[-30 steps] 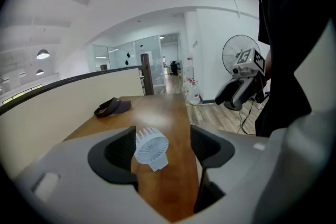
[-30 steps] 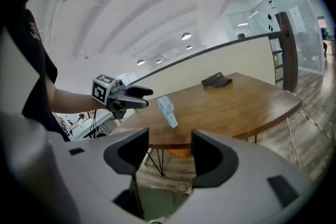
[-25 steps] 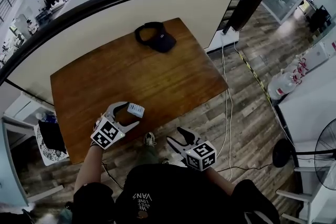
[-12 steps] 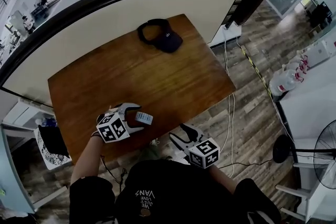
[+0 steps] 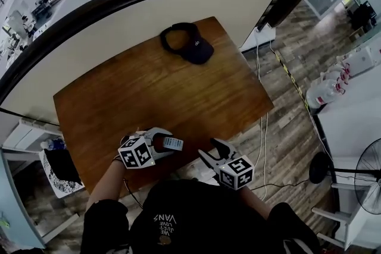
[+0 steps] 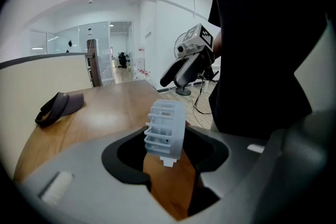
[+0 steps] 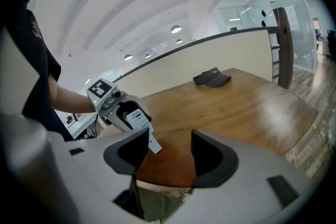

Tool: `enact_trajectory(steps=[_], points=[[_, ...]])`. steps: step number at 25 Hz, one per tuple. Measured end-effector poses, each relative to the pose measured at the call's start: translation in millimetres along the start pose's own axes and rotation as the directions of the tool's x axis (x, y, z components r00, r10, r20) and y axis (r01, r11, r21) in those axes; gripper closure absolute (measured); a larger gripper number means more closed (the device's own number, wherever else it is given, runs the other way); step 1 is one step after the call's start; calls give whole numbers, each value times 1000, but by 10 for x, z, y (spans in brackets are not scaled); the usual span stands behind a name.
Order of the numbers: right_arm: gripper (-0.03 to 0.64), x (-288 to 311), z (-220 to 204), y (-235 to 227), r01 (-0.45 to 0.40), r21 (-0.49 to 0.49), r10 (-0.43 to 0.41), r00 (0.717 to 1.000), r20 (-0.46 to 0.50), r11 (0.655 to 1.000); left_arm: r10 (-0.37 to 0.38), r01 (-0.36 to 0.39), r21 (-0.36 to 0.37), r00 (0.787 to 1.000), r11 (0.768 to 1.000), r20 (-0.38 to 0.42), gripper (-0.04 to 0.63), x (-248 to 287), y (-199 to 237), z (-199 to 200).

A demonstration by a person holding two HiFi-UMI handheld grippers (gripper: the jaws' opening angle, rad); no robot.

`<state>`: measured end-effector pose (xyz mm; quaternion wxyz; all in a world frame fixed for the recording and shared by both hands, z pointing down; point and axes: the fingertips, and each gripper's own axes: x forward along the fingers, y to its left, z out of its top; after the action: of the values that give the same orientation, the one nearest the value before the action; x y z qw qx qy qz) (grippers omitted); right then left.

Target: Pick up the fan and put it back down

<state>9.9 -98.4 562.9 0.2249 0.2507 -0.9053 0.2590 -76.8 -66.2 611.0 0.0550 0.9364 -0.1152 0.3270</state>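
A small white handheld fan [image 5: 172, 143] is at the near edge of the wooden table [image 5: 155, 92]. My left gripper [image 5: 169, 141] has its jaws closing on the fan's round grille head [image 6: 165, 128], with a pad against each side. The left gripper [image 7: 123, 113] grips the fan [image 7: 137, 120] tilted, its short handle pointing down at the wood. My right gripper [image 5: 212, 150] hovers just off the table's near edge, to the right of the fan, open and empty. The right gripper [image 6: 184, 68] points toward the fan from the side.
A dark cap [image 5: 184, 41] lies at the far side of the table, against the cream partition [image 5: 149, 15]. Cables run along the floor at the right. A standing fan [image 5: 369, 175] and bottles [image 5: 324, 92] are at the right. A dark bag [image 5: 59, 163] sits on the left.
The left gripper sank toward the table's near edge and tipped downward, and its jaws narrowed around the fan. The right gripper moved in closer to the table edge.
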Motion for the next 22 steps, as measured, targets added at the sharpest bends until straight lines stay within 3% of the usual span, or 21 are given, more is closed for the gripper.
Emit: enact_trajectory(steps=[7, 12, 17, 22], points=[[396, 229, 184, -27, 17, 10, -17, 1000, 4, 1000, 38, -37, -31, 999, 999, 33, 396, -84, 157, -32], [396, 411, 292, 27, -24, -1, 24, 1000, -14, 1000, 125, -118, -122, 991, 986, 50, 399, -198, 423, -67], [396, 582, 429, -21, -87, -34, 85, 995, -44, 996, 246, -225, -228, 967, 947, 65, 400, -316, 736, -75], [396, 825, 639, -174, -168, -82, 161, 984, -81, 982, 363, -339, -292, 931, 894, 32, 400, -450, 1154, -138]])
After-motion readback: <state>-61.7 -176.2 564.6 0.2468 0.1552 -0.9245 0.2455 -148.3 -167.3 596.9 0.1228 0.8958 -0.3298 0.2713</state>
